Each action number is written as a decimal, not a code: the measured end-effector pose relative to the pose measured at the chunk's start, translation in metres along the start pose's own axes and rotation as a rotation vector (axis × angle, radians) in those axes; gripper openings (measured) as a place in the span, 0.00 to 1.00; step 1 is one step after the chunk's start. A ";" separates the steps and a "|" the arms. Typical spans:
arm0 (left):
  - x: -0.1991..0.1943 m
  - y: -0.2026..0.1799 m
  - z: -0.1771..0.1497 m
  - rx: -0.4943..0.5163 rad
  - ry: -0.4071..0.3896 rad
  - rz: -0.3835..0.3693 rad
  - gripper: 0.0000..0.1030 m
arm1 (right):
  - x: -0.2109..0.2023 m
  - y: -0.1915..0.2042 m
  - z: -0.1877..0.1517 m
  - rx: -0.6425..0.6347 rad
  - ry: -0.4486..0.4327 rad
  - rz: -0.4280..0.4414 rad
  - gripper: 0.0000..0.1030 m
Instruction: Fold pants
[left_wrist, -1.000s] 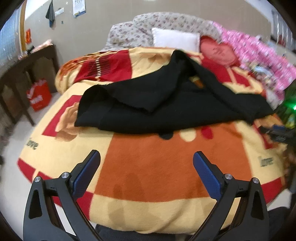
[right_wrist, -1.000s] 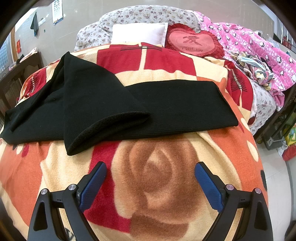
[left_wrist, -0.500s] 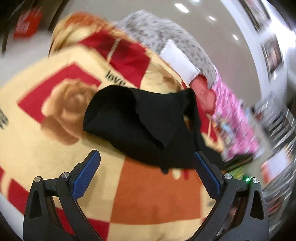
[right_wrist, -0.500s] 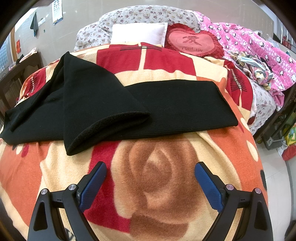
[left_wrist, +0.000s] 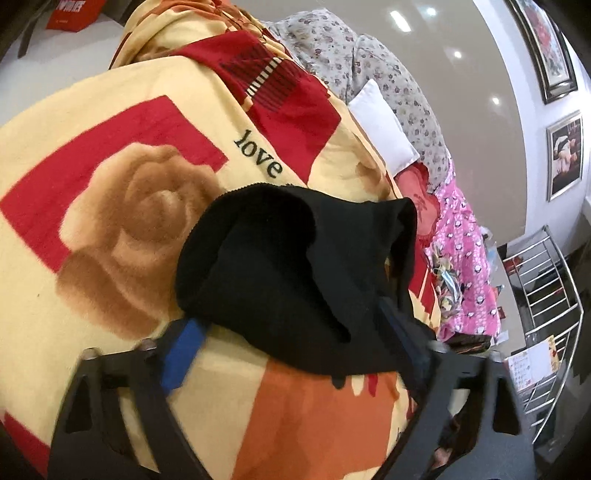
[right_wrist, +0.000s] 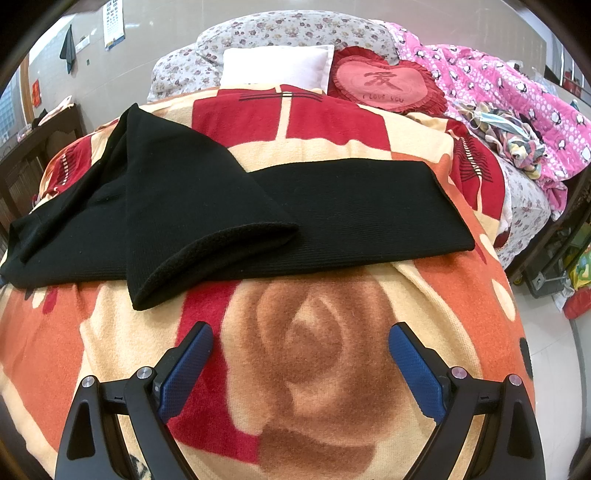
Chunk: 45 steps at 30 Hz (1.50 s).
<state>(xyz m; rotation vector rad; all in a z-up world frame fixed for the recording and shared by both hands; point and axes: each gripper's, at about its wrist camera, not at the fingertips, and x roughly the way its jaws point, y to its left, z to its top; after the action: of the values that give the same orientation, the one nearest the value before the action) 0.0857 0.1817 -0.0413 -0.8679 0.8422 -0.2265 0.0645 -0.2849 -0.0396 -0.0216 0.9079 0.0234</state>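
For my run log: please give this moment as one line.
task: fold pants | left gripper: open, at waist end of black pants | right gripper: open, above blanket, short of pants | fold: not done

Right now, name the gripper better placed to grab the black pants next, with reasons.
Left. The left gripper has its open fingers straddling a bunched end of the black pants. The right gripper is open too, but over bare blanket, short of the fabric.

bed (right_wrist: 524, 206) | rose blanket (right_wrist: 314, 350) | black pants (right_wrist: 351, 214) (one leg folded over)
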 end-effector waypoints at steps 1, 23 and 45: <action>0.002 0.002 0.002 -0.003 0.004 0.013 0.58 | 0.000 0.000 0.000 0.000 0.000 0.000 0.92; 0.027 -0.027 -0.020 0.441 -0.098 0.313 0.27 | -0.046 -0.093 -0.025 0.469 -0.201 0.249 0.80; 0.024 -0.021 -0.016 0.373 -0.087 0.263 0.15 | 0.029 -0.160 0.008 0.979 -0.168 0.426 0.29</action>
<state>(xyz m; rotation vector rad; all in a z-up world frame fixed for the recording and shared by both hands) 0.0933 0.1469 -0.0446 -0.4103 0.7917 -0.1087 0.0932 -0.4440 -0.0561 1.0685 0.6662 -0.0251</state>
